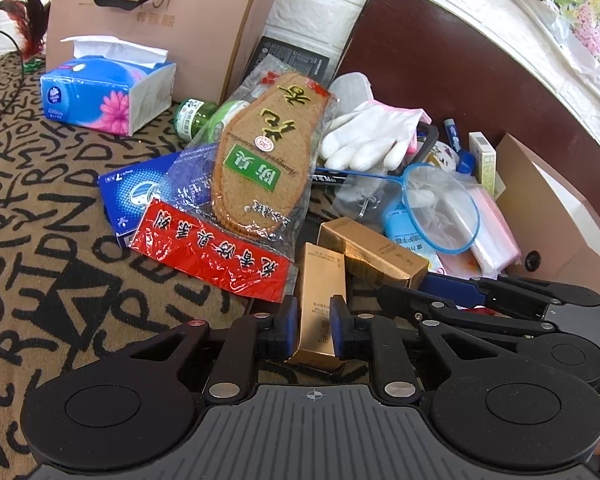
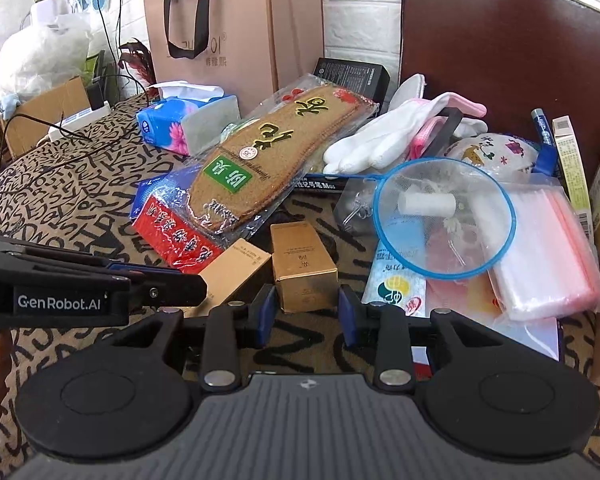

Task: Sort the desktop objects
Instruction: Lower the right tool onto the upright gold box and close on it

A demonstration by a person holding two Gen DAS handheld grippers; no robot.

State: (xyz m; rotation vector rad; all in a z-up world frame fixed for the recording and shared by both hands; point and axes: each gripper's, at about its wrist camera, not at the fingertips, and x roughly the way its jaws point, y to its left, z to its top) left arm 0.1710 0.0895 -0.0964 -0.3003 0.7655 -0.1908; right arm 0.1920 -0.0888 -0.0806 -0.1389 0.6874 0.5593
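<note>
Step in hand: picking small boxes out of the clutter to sort them. Left gripper [image 1: 314, 330] has its fingers [image 1: 287, 326] closed on a slim gold box [image 1: 320, 304], blue pads pressing its two long sides near the close end; the box looks tilted, far end pointing toward the pile. Can't tell whether it is lifted clear of the letter-print cloth [image 1: 40, 208] or resting on it.

Right gripper [image 2: 307, 314] is not gripping: fingers [image 2: 266, 312] part-open, straddling the near end of a second gold box [image 2: 302, 266], gaps visible on both sides. That box lies flat on the cloth, just beside the held one, near the blue mesh strainer [image 2: 444, 220].

Next move, my read: right fingers need to push forward a bit and close on the second box's long sides; left needs a lift straight out so the box doesn't snag the red packet [image 1: 214, 250] or the bagged insole [image 1: 260, 148] just beside it. Risk: the two grippers sit close together and could bump.

Both boxes: rigid glossy gold cardboard, small print, sharp edges, undamaged. Should hold firm; slick finish might slip under a light pinch.

Rest of the pile untouched: white gloves [image 1: 370, 140], tissue pack [image 1: 108, 92], zip bags [image 2: 548, 256].
</note>
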